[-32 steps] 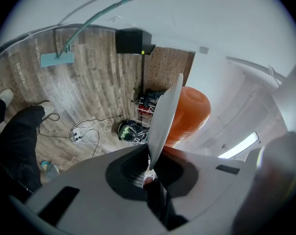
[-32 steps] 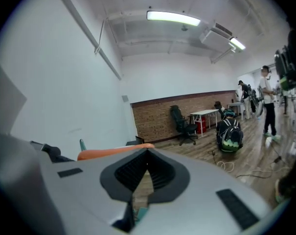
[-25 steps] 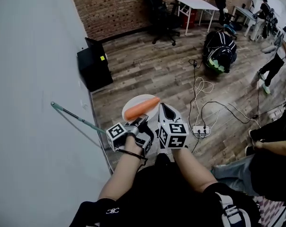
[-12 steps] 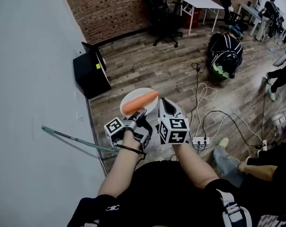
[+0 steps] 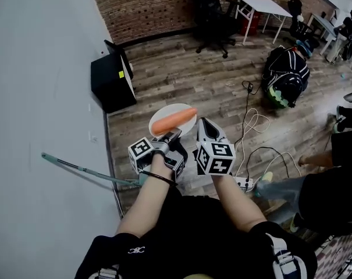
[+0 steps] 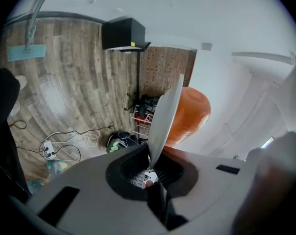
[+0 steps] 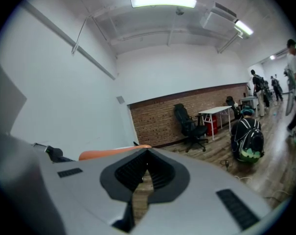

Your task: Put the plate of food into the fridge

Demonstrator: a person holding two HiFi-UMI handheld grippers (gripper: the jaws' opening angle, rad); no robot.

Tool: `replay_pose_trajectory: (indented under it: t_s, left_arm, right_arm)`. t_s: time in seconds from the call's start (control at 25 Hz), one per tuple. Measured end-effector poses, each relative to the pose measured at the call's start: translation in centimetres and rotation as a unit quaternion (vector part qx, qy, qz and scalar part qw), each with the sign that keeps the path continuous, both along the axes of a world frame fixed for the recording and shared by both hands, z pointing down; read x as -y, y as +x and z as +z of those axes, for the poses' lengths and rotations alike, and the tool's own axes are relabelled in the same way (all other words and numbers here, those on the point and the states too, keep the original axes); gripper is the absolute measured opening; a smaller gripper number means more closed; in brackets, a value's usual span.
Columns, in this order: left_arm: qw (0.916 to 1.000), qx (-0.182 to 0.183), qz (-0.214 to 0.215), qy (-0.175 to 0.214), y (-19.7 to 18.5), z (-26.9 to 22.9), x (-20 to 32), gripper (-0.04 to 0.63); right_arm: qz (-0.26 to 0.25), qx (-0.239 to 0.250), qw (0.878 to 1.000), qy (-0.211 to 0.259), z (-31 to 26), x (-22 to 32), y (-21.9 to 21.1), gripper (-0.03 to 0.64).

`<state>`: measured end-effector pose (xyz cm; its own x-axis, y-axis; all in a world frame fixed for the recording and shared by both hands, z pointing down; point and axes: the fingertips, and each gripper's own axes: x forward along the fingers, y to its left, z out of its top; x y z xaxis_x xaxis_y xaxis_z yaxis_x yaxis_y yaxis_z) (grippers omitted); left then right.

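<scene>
A white plate point(image 5: 171, 113) with a large orange carrot point(image 5: 173, 121) on it is held up in the air over the wooden floor. My left gripper point(image 5: 167, 138) is shut on the plate's near rim. In the left gripper view the plate point(image 6: 166, 114) shows edge-on, rising from between the pads, with the carrot point(image 6: 189, 114) on its right side. My right gripper point(image 5: 203, 128) hovers just right of the plate, shut with nothing in it. In the right gripper view the right gripper point(image 7: 147, 161) has only floor beyond its tips, and the carrot point(image 7: 108, 153) peeks out at the left.
A white wall fills the left. A black box point(image 5: 112, 80) stands against it, and a teal-handled mop point(image 5: 77, 167) leans there. Cables and a power strip point(image 5: 245, 182) lie on the floor at right. Farther off are a backpack point(image 5: 286, 74), an office chair point(image 5: 213, 16) and a white table point(image 5: 263, 4). A person's legs point(image 5: 292, 185) are close on the right.
The head view has swung, so the room has shifted in the frame. Both grippers and the plate with the carrot keep the same pose. People at right have moved.
</scene>
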<state>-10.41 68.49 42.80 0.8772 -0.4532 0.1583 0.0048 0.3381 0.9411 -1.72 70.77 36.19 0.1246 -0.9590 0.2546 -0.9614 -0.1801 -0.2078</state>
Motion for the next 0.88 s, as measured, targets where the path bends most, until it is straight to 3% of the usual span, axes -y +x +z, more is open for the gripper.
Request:
replay_pose_trajectory:
  t_s: [0.36, 0.88]
  left_arm:
    - [1.0, -0.006, -0.002, -0.002, 3.9, 0.9, 7.1, 0.02]
    - [0.9999, -0.014, 0.005, 0.005, 10.2, -0.8, 26.2, 0.02]
  right_arm:
    - [-0.006, 0.004, 1.0, -0.007, 1.3, 6.8, 3.5, 0.013]
    - [0.007, -0.001, 1.0, 0.0, -0.6, 25.3, 10.0, 0.014]
